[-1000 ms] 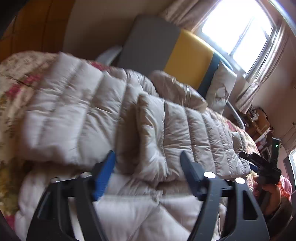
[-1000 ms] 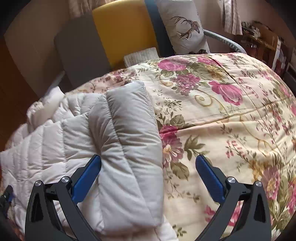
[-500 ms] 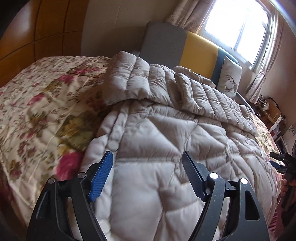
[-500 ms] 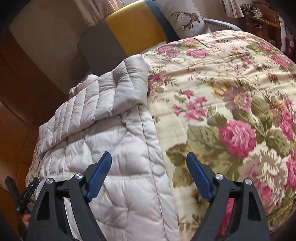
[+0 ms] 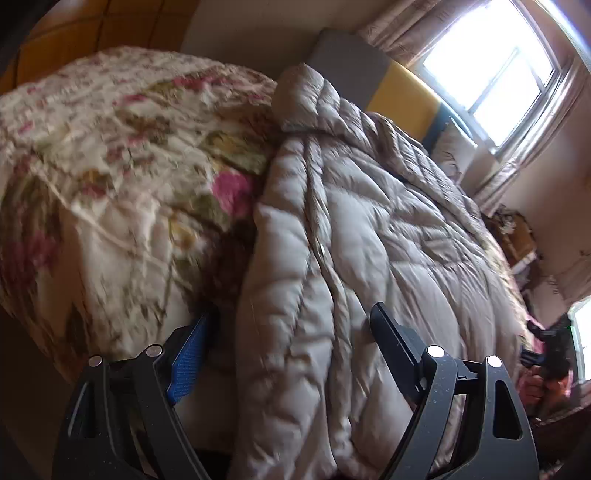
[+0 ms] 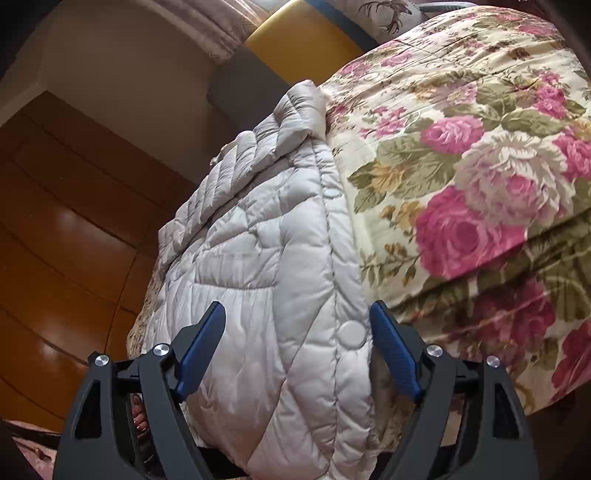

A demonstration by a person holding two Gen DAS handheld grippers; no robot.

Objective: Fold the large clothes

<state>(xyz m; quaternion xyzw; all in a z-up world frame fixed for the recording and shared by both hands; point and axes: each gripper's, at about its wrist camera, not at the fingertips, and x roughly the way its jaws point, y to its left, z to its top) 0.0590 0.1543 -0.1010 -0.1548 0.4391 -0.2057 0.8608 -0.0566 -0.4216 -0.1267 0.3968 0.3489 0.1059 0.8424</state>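
A large pale beige quilted puffer coat (image 5: 369,229) lies lengthwise on the bed, its hem hanging over the near edge; it also shows in the right wrist view (image 6: 266,266), with snap buttons along its right edge. My left gripper (image 5: 291,328) is open, its jaws standing either side of the coat's left hem corner. My right gripper (image 6: 297,325) is open, its jaws standing either side of the coat's right hem corner. Neither holds the cloth. The right gripper and its hand show far right in the left wrist view (image 5: 546,354).
The bed carries a floral quilt (image 5: 110,177), also in the right wrist view (image 6: 480,177). A grey and yellow headboard (image 5: 391,92) and a deer-print pillow (image 6: 384,14) stand at the far end. Wooden wardrobe panels (image 6: 62,240) are on the left. A window (image 5: 491,70) is behind.
Both grippers have drawn back from the folded sleeves down to the coat's hem at the bed's near edge and dropped lower. Both stayed open.
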